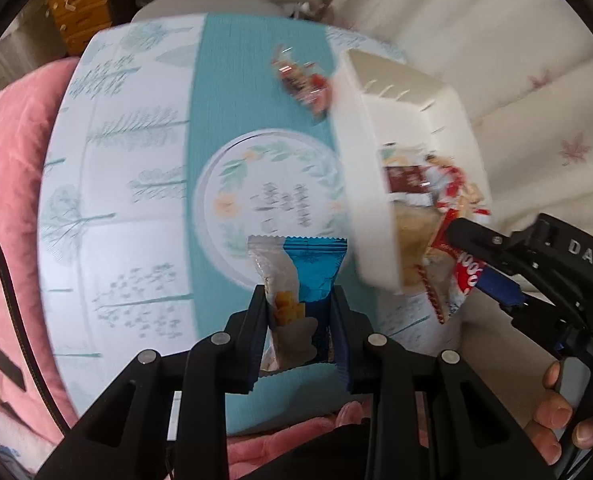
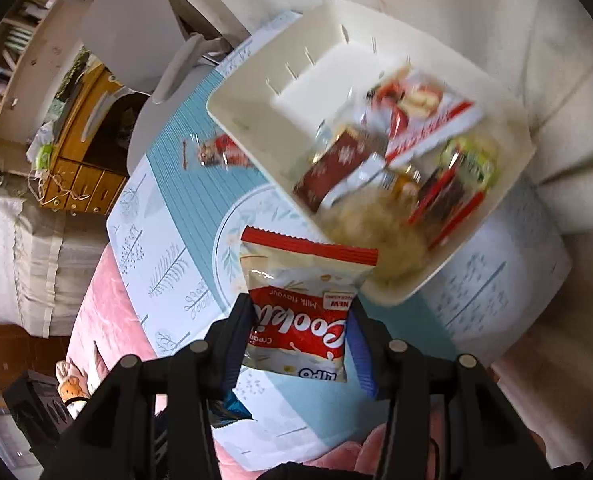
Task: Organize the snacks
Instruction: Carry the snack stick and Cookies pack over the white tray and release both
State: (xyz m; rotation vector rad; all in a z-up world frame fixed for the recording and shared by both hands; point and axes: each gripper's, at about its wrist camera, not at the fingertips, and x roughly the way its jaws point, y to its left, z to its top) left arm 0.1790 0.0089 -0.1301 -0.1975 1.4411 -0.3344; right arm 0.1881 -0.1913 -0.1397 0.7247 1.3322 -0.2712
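1. Snacks: left tool (image 1: 299, 312) grips blue packet (image 1: 316, 268); right tool (image 2: 300, 328) grips cookie bag (image 2: 308, 304).
2. Both hang above the counter (image 1: 136, 184).
3. White bin (image 2: 256, 96), part-filled, lies ahead and right; right tool is nearer.

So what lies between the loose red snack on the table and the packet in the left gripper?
Left wrist view: only bare printed tablecloth lies between the red snack and the blue packet; the white bin sits beside that stretch.
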